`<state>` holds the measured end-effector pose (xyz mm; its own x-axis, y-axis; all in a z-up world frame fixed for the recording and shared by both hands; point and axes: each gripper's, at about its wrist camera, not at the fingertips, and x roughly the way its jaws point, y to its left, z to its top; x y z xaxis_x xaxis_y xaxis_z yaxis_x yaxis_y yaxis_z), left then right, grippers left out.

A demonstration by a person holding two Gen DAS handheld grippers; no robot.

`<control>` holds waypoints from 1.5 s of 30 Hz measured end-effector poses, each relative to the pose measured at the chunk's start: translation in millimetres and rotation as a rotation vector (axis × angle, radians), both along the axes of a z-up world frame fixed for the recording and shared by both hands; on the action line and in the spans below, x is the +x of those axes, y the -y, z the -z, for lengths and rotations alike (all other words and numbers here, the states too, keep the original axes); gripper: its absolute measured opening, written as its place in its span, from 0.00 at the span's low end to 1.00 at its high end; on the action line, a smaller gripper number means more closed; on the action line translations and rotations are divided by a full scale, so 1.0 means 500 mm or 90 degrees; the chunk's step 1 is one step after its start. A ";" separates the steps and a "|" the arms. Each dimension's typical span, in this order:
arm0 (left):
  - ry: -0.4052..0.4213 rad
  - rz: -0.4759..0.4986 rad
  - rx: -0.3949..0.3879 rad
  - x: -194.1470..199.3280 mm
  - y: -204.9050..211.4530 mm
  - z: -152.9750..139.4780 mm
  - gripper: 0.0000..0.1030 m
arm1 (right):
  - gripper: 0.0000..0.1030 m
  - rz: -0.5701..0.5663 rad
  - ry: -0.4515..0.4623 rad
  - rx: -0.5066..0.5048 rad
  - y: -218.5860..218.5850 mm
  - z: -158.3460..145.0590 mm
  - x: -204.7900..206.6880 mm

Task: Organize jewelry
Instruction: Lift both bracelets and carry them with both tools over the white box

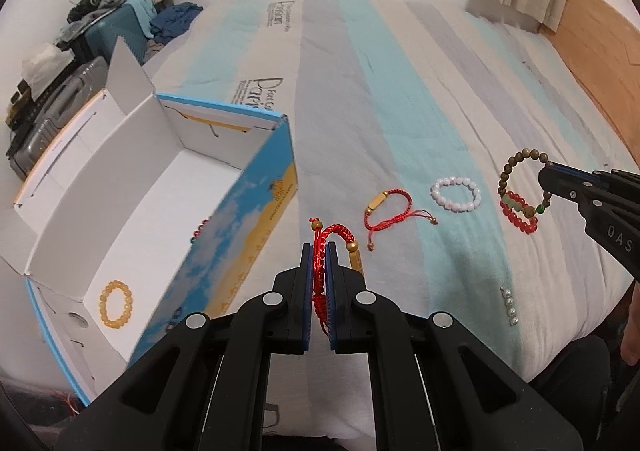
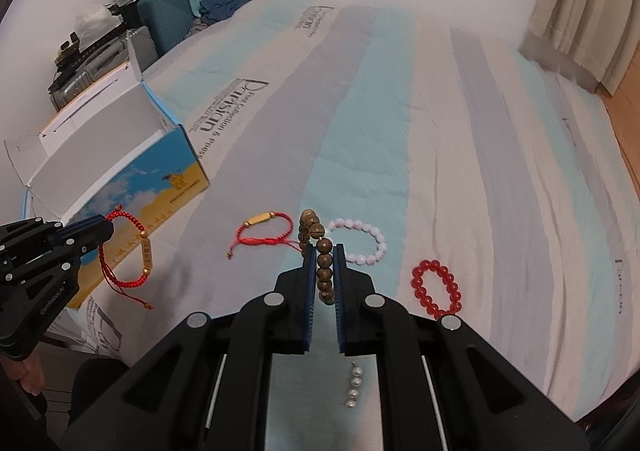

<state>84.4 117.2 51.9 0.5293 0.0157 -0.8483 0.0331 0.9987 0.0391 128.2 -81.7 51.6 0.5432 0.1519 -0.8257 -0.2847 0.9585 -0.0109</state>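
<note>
Left wrist view: the left gripper (image 1: 319, 251) is clamped on a red cord bracelet (image 1: 334, 235), its lower loop hidden between the pads, beside the box (image 1: 248, 219) (a yellow bracelet (image 1: 115, 304) lies inside). The right gripper (image 2: 323, 251) pinches a wooden bead bracelet (image 2: 323, 263). "DAS" and "GenRoboAI" mark the grippers; the bedsheet (image 2: 440, 131) reads "Parisian".
</note>
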 end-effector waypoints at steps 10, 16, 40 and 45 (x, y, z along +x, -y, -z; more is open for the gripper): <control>0.025 -0.021 0.002 -0.016 -0.051 -0.050 0.05 | 0.07 -0.023 0.021 0.005 -0.064 -0.042 -0.011; 0.041 -0.035 -0.002 -0.019 -0.084 -0.076 0.05 | 0.07 -0.038 0.036 0.006 -0.107 -0.066 -0.016; 0.065 -0.119 -0.023 -0.056 -0.299 -0.105 0.05 | 0.07 -0.153 0.079 0.009 -0.366 -0.117 -0.033; 0.060 -0.138 -0.021 -0.066 -0.346 -0.097 0.05 | 0.07 -0.186 0.075 0.017 -0.431 -0.106 -0.031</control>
